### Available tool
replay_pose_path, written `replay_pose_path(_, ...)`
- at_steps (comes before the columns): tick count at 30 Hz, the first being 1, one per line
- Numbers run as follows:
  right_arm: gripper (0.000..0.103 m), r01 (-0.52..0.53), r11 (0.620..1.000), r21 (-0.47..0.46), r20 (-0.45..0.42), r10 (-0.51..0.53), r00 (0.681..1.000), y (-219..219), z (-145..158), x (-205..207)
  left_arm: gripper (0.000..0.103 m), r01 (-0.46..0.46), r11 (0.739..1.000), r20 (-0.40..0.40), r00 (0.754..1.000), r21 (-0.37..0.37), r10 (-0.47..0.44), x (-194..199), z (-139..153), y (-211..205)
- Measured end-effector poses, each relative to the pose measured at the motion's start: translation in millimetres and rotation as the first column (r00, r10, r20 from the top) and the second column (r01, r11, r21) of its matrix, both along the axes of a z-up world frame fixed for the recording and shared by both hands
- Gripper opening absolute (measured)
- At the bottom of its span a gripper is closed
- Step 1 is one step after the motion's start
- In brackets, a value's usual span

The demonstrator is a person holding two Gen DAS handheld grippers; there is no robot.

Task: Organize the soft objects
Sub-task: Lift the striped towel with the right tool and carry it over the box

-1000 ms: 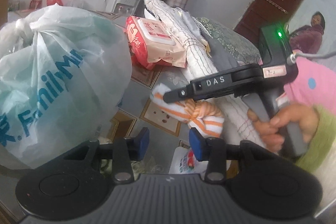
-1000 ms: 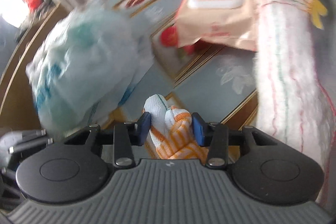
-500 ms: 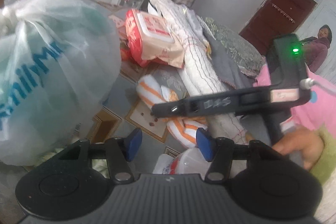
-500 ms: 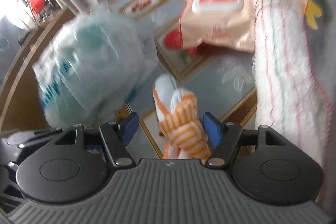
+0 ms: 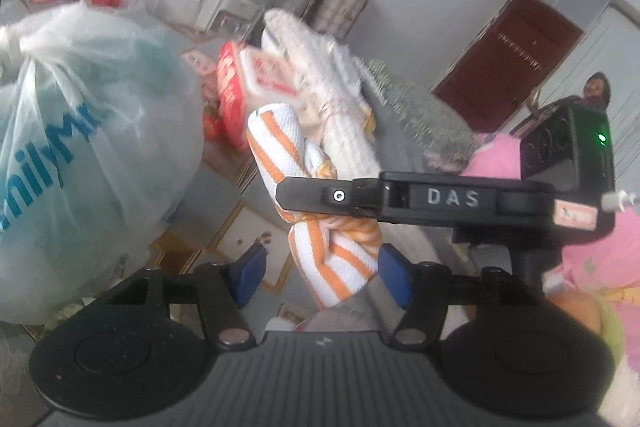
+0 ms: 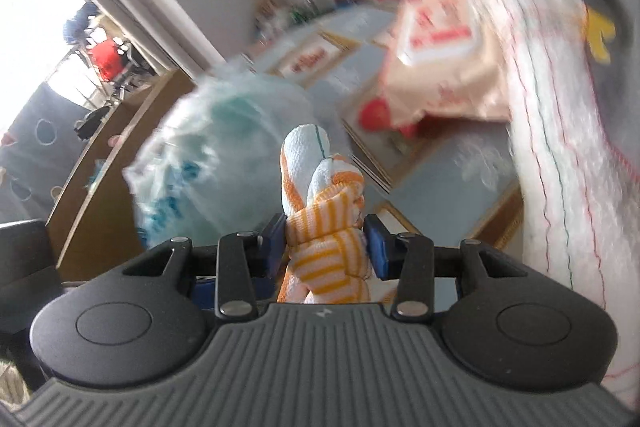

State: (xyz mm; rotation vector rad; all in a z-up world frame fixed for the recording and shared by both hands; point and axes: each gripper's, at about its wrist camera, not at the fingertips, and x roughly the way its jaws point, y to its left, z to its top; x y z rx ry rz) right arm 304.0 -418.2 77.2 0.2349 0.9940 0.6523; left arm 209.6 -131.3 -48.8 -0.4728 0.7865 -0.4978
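Right gripper (image 6: 325,241) pinching a knotted orange-striped cloth (image 6: 320,195) at the knot, having just been closing on it; cloth sticking up ahead of the pads, lifted clear of the patterned table (image 6: 452,183). Left gripper (image 5: 320,273) standing spread, having just been opening, the cloth's (image 5: 340,259) lower end hanging between its pads without being pressed. Sitting behind: plastic bag (image 5: 80,155), wipes pack (image 6: 440,55), rolled towel (image 6: 560,155).

A knotted white towel (image 6: 324,223) with orange stripes is hanging in the air, clear of the table. Its rolled end is pointing upward. The knot is sitting pinched between two blue pads.
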Motion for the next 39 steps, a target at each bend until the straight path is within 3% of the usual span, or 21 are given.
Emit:
replay_pose_path(9, 0.04, -0.051, 0.999, -0.007, 0.157, 0.051, 0.986, 22, 56, -41, 0.056, 0.004, 0.999, 0.173, 0.985, -0.039, 0.003, -42, 35, 12)
replay_pose_path(10, 0.04, -0.05, 0.999, -0.007, 0.171, 0.051, 0.984, 24, 62, -46, 0.055, -0.013, 0.999, 0.235, 0.972, -0.043, 0.023, -46, 37, 14)
replay_pose_path(16, 0.04, -0.07, 0.997, 0.02, 0.216, 0.064, 0.974, 45, 94, -80, 0.054, -0.045, 0.997, 0.294, 0.954, -0.06, 0.06, -78, 56, 33)
replay_pose_path(23, 0.041, -0.178, 0.978, 0.108, 0.21, 0.153, 0.966, 98, 114, -107, 0.054, -0.16, 0.987, 0.324, 0.933, -0.024, 0.159, -123, 82, 85)
replay_pose_path(28, 0.041, -0.278, 0.939, 0.202, 0.143, 0.253, 0.957, 163, 118, -111, 0.054, -0.282, 0.959, 0.294, 0.917, 0.002, 0.269, -155, 98, 143)
replay_pose_path(32, 0.041, -0.333, 0.893, 0.302, 0.03, 0.34, 0.94, 234, 109, -104, 0.054, -0.386, 0.922, 0.26, 0.893, 0.019, 0.368, -173, 107, 202)
replay_pose_path(36, 0.041, -0.337, 0.868, 0.366, -0.122, 0.404, 0.907, 311, 87, -92, 0.055, -0.487, 0.87, 0.207, 0.861, 0.075, 0.464, -181, 106, 259)
replay_pose_path(39, 0.041, -0.32, 0.868, 0.379, -0.247, 0.429, 0.869, 371, 61, -86, 0.055, -0.565, 0.817, 0.173, 0.821, 0.115, 0.543, -188, 99, 298)
